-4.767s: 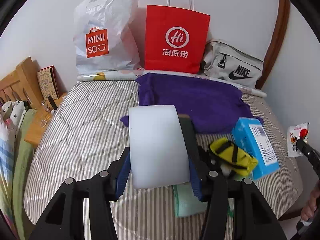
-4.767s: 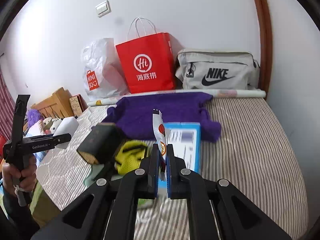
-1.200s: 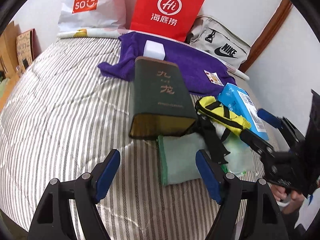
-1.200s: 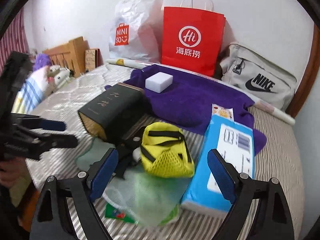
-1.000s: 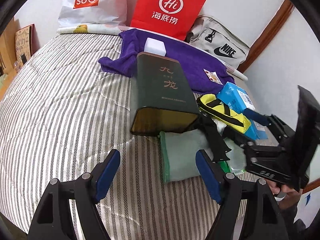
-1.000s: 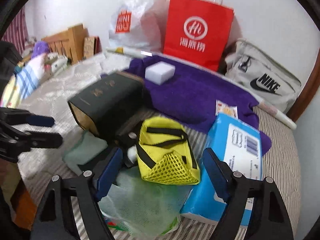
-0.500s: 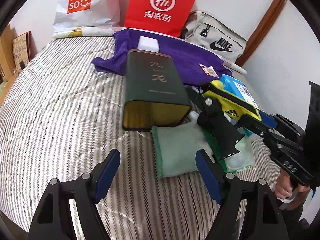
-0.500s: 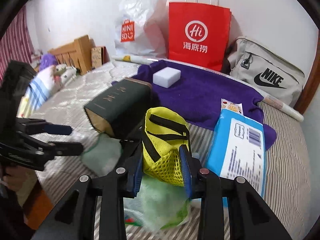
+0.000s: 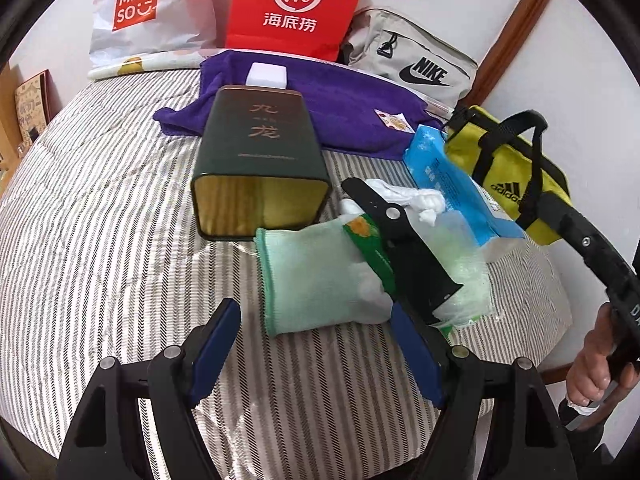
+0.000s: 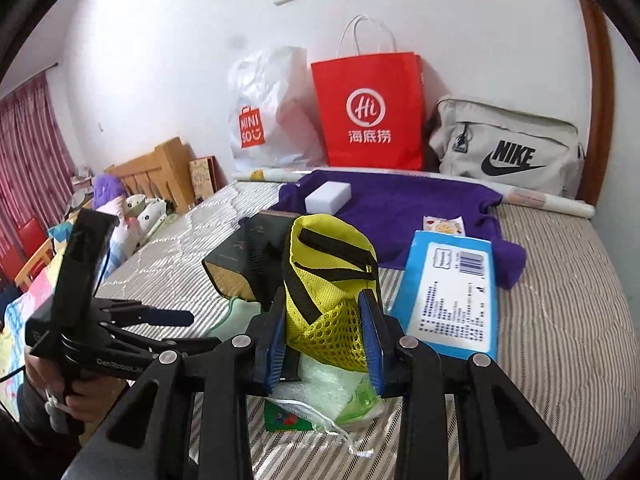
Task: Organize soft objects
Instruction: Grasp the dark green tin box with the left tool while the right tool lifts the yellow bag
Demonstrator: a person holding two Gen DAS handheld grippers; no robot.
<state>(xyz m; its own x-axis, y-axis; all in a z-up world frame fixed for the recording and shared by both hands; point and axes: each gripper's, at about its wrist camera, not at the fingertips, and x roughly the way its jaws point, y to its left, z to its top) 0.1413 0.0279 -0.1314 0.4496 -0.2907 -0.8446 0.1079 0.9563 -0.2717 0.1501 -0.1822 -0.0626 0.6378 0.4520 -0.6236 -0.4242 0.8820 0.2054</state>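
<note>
The yellow mesh pouch (image 10: 334,280) is being gripped by the right tool (image 10: 326,338) at its netted end, lifted above the bed (image 10: 560,300); slipping is being risked by the yielding mesh; farther off, the left tool (image 9: 316,354) is being held released above the green cloth (image 9: 308,276), near the dark box (image 9: 260,152).

Dark box (image 10: 236,258): partly hidden behind yellow mesh bag (image 10: 328,276). Red paper bag (image 9: 296,4): top cut off by frame edge. Blue pack (image 10: 448,292): label print too small to read.
</note>
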